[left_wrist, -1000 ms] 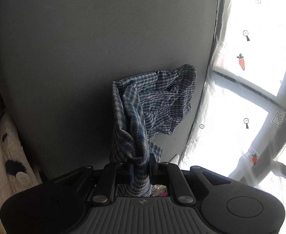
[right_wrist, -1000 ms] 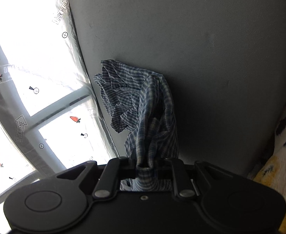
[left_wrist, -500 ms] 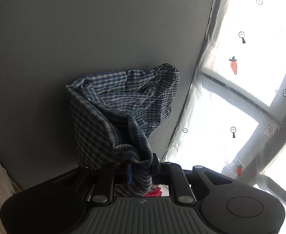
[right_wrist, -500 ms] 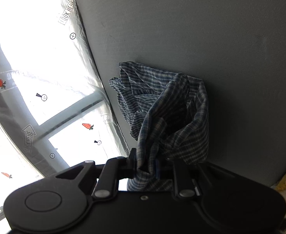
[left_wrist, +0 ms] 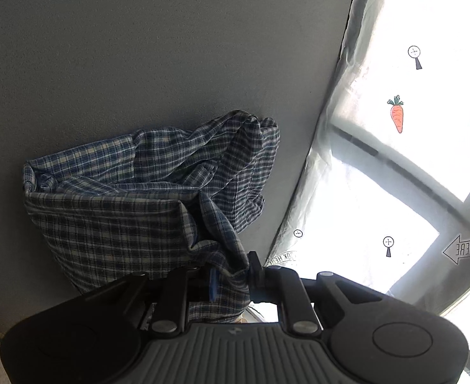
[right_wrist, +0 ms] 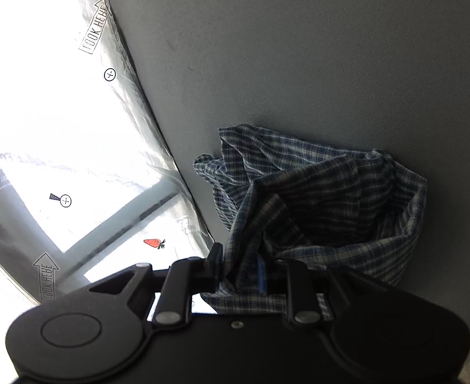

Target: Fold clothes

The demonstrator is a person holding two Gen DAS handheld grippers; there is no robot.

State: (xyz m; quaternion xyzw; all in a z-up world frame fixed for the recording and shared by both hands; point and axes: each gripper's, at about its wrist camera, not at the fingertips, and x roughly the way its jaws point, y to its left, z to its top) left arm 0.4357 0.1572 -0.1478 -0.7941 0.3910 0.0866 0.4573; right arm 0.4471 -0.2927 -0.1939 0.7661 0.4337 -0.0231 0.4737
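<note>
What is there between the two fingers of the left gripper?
In the left wrist view, a bunched fold of the plaid shirt sits pinched between the fingers of the left gripper; nothing else shows in that gap.

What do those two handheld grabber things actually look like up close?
Both are matte black plastic. The left gripper has a ribbed grey grip panel, round discs on either side and silver screw heads on two linkage bars. The right gripper has a smooth black body with the same discs and screws. Each shows a small blue pad on one of its fingers. No cables or sleeves are visible.
</note>
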